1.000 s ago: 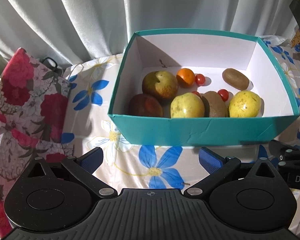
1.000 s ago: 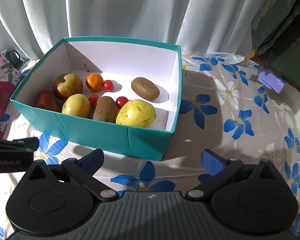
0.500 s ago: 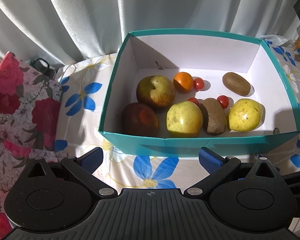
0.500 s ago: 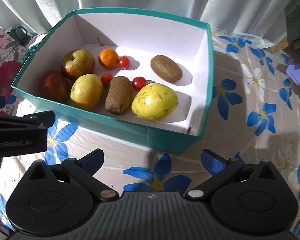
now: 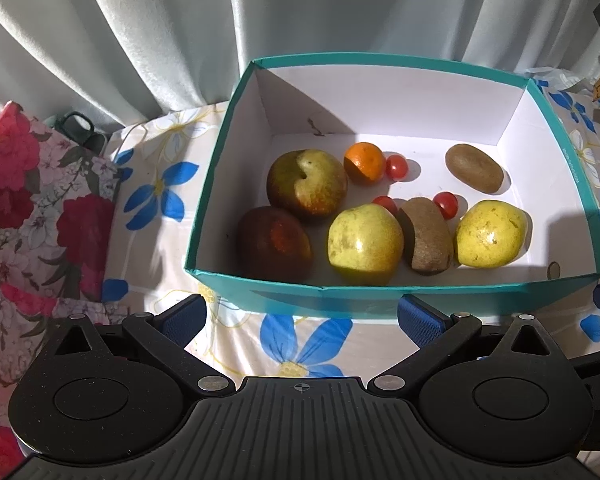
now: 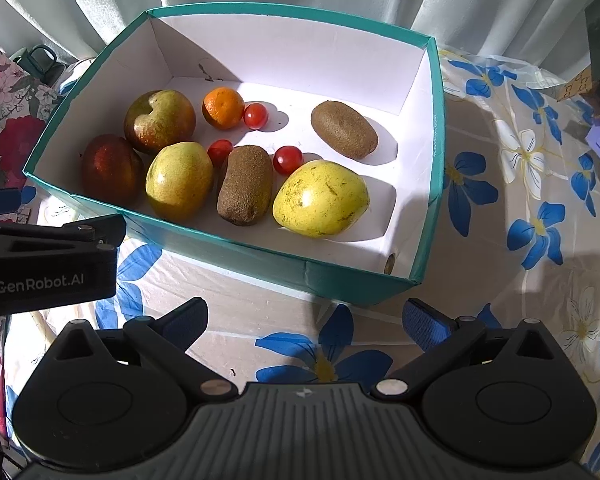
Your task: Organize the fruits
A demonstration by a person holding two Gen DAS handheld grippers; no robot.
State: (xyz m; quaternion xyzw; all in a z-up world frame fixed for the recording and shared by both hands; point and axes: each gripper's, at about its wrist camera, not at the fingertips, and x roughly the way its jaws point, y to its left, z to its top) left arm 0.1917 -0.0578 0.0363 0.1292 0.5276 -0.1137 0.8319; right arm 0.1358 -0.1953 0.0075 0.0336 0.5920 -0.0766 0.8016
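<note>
Although it holds every fruit, the teal box (image 6: 228, 248) is thin card and probably light, so a bump from either tool could slide it over the flowered tablecloth (image 6: 500, 208); its walls stand between the fingers and the fruit, which favours a reach from above. Inside, the yellow apple (image 6: 320, 198) near the right front looks firm, smooth and fairly heavy; a hold across its widest part seems safest, since the skin may slip. Beside it a second yellow apple (image 6: 179, 178), a red-green apple (image 6: 159, 120) and a dark red apple (image 6: 112, 168) crowd the left side, touching or nearly so, leaving little room for a finger between them. Two kiwis follow: the near kiwi (image 6: 245, 185) lies wedged between the yellow apples, while the far kiwi (image 6: 344, 130) lies alone with open floor around it, the easiest pick; both look soft enough to bruise under a hard squeeze. A small tangerine (image 6: 223, 107) sits toward the back. Smallest are three cherry tomatoes (image 6: 287, 159), round, slick, easily crushed and apt to roll.

The left gripper (image 5: 300, 320) and the right gripper (image 6: 305, 322) both hang in front of the box, jaws spread wide and holding nothing. A floral bag (image 5: 40, 208) lies off to the left, clear of the work.
</note>
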